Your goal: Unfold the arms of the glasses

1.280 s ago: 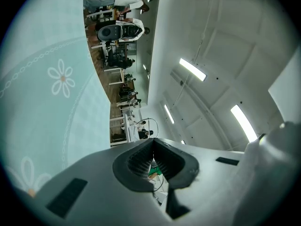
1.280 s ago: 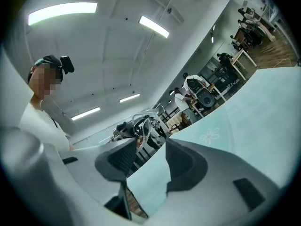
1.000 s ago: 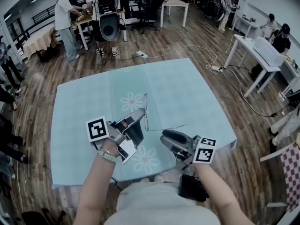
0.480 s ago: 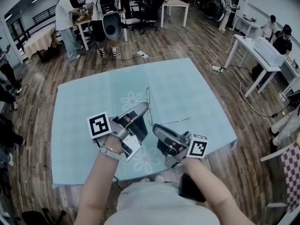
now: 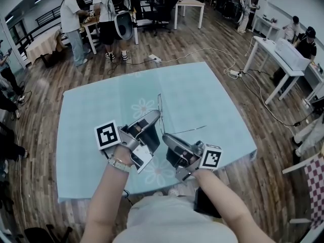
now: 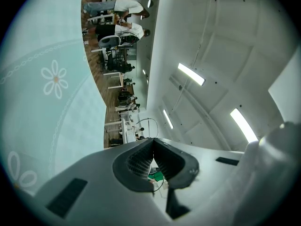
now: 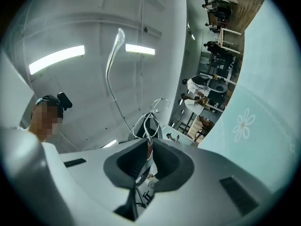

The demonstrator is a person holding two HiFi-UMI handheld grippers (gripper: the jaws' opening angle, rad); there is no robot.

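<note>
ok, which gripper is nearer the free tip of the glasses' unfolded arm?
Right. The right gripper, whose jaws have just closed on the glasses, sits at that arm's other end, with the free tip off to its right. The left gripper pinches the frame farther from the tip.

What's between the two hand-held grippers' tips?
Only the thin wire-framed glasses, spanning both: the left hand-held gripper clamps them; the right hand-held gripper has its jaws just closing on them. Seen in head view.

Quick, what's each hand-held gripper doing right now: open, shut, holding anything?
Left hand-held gripper: shut on the glasses.
Right hand-held gripper: jaws have just been closing, now shut on the glasses too.
</note>
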